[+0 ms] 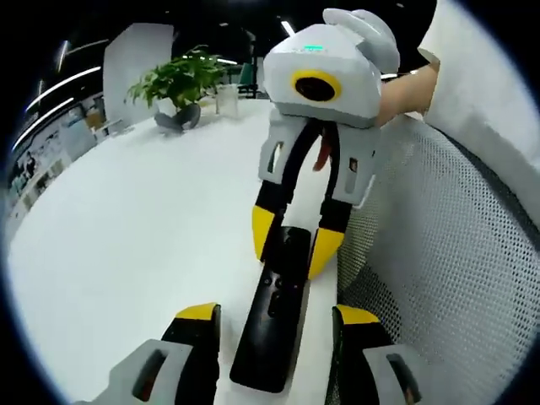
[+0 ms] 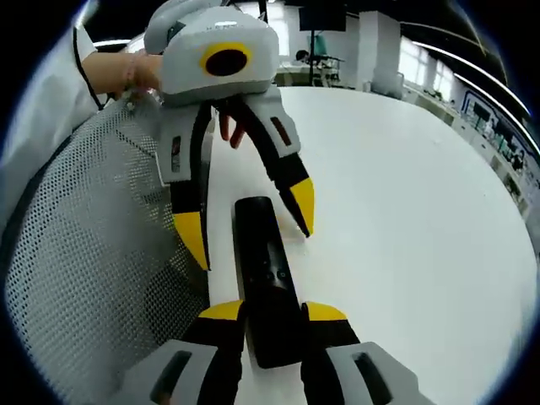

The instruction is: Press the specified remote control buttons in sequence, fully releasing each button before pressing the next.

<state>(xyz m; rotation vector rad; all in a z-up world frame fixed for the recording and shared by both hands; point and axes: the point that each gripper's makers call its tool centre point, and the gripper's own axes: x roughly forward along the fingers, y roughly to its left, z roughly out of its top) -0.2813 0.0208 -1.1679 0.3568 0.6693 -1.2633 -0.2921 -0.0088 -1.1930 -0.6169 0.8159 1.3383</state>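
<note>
The black remote control point(image 1: 274, 308) lies lengthwise on the white table point(image 1: 126, 245), close along the table's edge, with a grey mesh chair back point(image 1: 456, 253) just beside it. In the right gripper view the right gripper point(image 2: 272, 316) has its yellow-tipped jaws closed against the sides of the remote's point(image 2: 266, 283) near end — a clamp that, by my judgement, pins the slim body so it cannot slide when a button is pushed. The left gripper point(image 1: 276, 314) faces it from the other end, jaws apart, straddling the remote without clearly touching it; in the right gripper view its tips point(image 2: 249, 219) splay either side of the far end, probably lining up to press. A potted plant point(image 1: 181, 84) stands well apart at the far rim. No brand, label or button lettering can be read — the keys are too dark and small
</note>
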